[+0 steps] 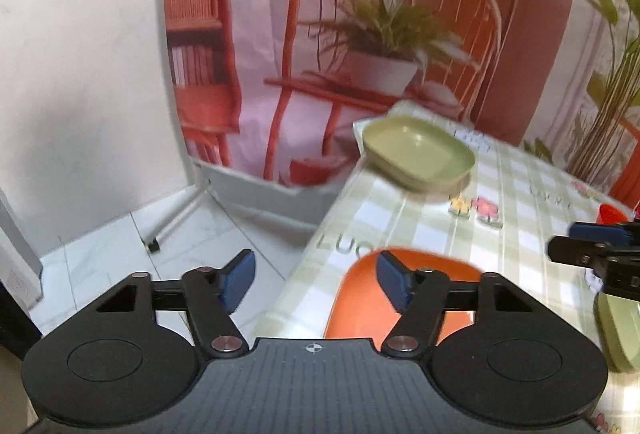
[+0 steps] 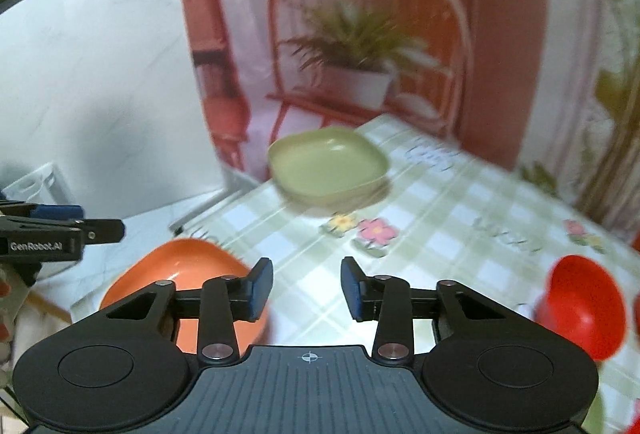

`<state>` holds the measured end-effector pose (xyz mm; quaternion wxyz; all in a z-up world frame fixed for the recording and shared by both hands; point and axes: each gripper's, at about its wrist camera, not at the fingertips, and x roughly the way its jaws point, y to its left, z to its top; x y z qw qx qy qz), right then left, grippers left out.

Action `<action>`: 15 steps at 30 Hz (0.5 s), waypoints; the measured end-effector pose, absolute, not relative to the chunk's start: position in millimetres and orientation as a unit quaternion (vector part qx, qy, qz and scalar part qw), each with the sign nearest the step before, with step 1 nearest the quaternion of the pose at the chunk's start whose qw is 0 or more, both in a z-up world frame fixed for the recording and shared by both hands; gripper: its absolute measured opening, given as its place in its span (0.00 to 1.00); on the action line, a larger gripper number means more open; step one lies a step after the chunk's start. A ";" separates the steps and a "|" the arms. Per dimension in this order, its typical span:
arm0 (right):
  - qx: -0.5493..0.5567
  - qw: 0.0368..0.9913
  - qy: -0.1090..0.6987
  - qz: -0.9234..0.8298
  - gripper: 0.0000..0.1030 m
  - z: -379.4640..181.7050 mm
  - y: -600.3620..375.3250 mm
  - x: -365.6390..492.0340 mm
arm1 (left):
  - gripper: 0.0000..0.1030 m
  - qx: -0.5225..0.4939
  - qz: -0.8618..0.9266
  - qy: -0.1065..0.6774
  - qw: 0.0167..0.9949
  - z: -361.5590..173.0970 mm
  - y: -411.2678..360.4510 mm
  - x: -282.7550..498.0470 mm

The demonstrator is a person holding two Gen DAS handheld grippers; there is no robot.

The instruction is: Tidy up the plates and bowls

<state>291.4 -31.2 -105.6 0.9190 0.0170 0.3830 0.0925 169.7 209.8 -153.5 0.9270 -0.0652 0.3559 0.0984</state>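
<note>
Reaching forward over a table edge, the left gripper (image 1: 314, 280) has its two blue-padded fingers spread apart with nothing between them. Its right pad hangs over the near rim of an orange plate (image 1: 360, 298), and its left pad hangs over white floor tiles (image 1: 100, 258) beyond the table edge. Whether that pad touches the plate cannot be told through the blur.

The right gripper (image 2: 306, 288) also has two blue pads, set closer together than the left pair but still parted, and nothing sits between them. They hover over bare tablecloth (image 2: 460, 218), a pale green and white check with small printed flowers.

Counted across both views: one orange plate, two green dishes, one red bowl. The orange plate is a shallow rounded square lying flat at the near left corner of the table, its hollow facing up. The first green plate (image 1: 420, 154) is the same shape, flat and facing up, at the far left corner; its longer side runs roughly across the left wrist view. A second green dish (image 1: 618, 330) shows only as an edge at the far right of that view, so its shape is unclear. The red bowl (image 2: 582, 306) is round and tipped on its side, its mouth turned toward the right camera, at the near right.

Behind the table hangs a printed backdrop (image 1: 360, 14) showing a red chair and a potted plant
</note>
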 end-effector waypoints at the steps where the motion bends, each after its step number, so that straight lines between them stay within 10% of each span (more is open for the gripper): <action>1: 0.017 0.916 0.389 0.097 0.31 -111.1 -27.8 294.3 | 0.61 -0.071 0.100 0.366 0.923 -159.8 210.8 169.9; 10: 0.025 0.891 0.437 0.122 0.21 -150.8 -16.2 309.5 | 0.59 -0.127 0.110 0.408 0.897 -195.4 210.1 166.6; 15: 0.036 0.887 0.440 0.132 0.07 -156.4 -18.1 305.5 | 0.25 -0.141 0.108 0.418 0.891 -200.5 204.7 160.4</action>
